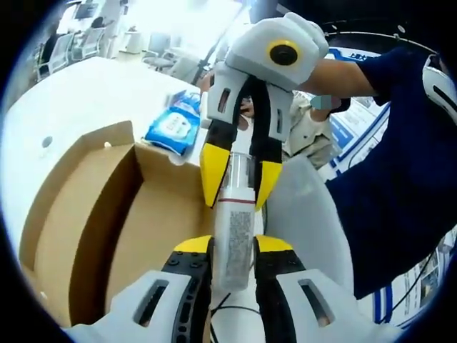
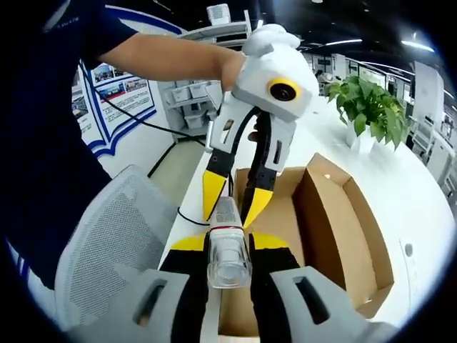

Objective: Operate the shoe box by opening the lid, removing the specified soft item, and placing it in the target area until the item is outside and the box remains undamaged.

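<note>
Both grippers are clamped on one white, label-wrapped plastic tube with a clear cap (image 1: 235,236): in the left gripper view, the left gripper (image 1: 233,246) pinches its labelled body while the right gripper (image 1: 239,187) bites the clear end from across. Just below the tube sits the open brown cardboard shoe box (image 1: 93,214), its lid flap standing up, and the inside that shows holds nothing. Beyond the box, a blue wet-wipes packet (image 1: 173,128) lies on the white table (image 1: 78,100); a grey mesh chair (image 2: 118,229) stands beside it.
</note>
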`<state>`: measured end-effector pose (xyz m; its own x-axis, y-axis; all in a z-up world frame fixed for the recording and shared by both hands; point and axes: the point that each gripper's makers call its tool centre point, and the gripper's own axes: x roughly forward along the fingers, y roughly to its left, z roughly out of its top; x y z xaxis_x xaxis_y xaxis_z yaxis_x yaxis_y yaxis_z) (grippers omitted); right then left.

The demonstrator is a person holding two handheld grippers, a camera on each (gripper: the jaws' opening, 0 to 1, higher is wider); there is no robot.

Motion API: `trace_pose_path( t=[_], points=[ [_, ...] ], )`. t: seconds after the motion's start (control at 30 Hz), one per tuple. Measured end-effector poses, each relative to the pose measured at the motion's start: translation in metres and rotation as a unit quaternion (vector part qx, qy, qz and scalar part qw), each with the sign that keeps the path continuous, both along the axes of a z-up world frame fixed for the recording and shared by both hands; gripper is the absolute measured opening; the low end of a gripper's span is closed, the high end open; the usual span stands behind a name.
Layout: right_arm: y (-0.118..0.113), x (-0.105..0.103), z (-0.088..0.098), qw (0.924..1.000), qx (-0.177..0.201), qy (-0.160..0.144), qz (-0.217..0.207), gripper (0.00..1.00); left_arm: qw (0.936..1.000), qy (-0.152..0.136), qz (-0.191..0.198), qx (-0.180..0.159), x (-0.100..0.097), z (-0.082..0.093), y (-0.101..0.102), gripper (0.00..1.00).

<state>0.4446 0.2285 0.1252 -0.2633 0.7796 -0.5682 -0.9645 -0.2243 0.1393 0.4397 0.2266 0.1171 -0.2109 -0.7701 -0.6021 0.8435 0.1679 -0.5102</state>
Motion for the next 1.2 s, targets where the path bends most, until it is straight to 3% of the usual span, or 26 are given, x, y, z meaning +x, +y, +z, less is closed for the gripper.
trace_pose_path(
  t=[0.4,0.77,1.2],
  points=[
    [-0.012,0.009,-0.003,0.9996,-0.024,-0.01,-0.012,0.18,0.9996,-0.018,0.021,0.001,0.005,0.005,0.01,0.22],
    [-0.035,0.025,-0.001,0.997,-0.066,-0.038,-0.015,0.18,0.997,-0.046,0.061,0.003,0.007,0.009,0.026,0.23],
    [-0.072,0.049,0.02,0.9892,-0.121,-0.082,-0.012,0.18,0.9871,-0.099,0.124,0.021,-0.003,0.019,0.059,0.24]
  ],
)
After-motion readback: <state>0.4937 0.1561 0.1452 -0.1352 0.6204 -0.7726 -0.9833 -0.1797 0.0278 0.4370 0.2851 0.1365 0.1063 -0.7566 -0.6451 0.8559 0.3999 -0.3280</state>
